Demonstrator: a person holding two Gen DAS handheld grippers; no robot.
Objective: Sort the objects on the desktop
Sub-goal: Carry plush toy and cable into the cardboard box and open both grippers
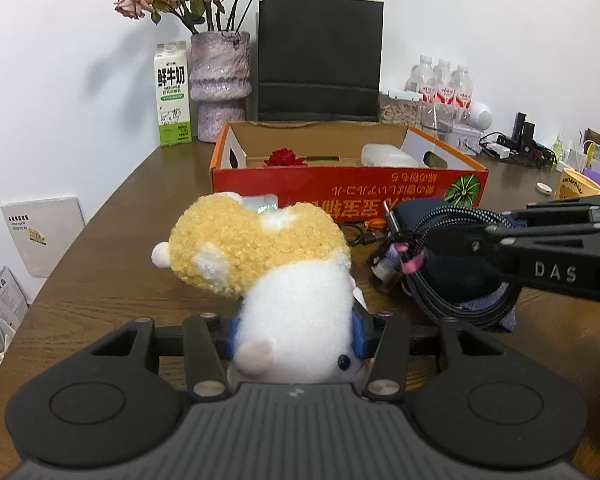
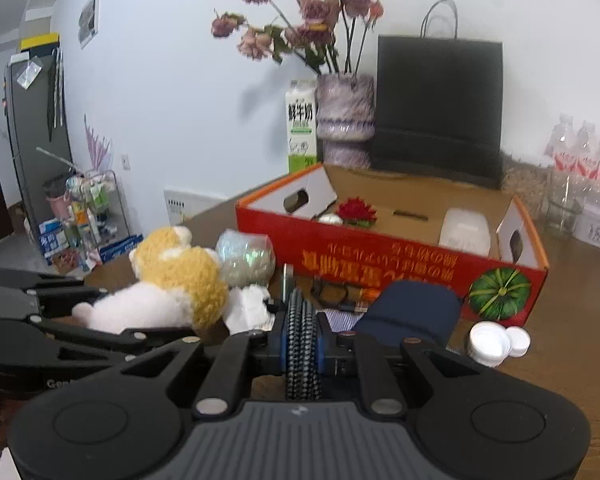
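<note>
the left gripper (image 1: 296, 332) is clenched on a yellow-and-white plush toy (image 1: 268, 264), its blue pads pressed into the white body. the right gripper (image 2: 303, 336) is clamped on a coiled braided cable (image 2: 302, 344), two strands squeezed between its pads.

just beyond both grippers stands the red cardboard box (image 1: 348, 184) on the brown bench (image 1: 112, 240), open at the top, with a red flower (image 1: 285, 157) and a white container (image 1: 388, 155) inside.

only the left wrist view shows the cable's loop hanging below the right gripper, tied with a pink strap (image 1: 410, 258), and a yellow mug (image 1: 576, 188) far to its right. only the right wrist view shows two white caps (image 2: 496, 342) on the bench just right of that gripper, a clear bag of pale beads (image 2: 246, 258) behind the plush, and a dark blue pouch (image 2: 412, 308) ahead.

the plush hides the bench directly ahead of the left gripper. the small dark items and thin wires by the box front are hard to make out. the right wrist view is blurred, so print on the box is unreadable there.
</note>
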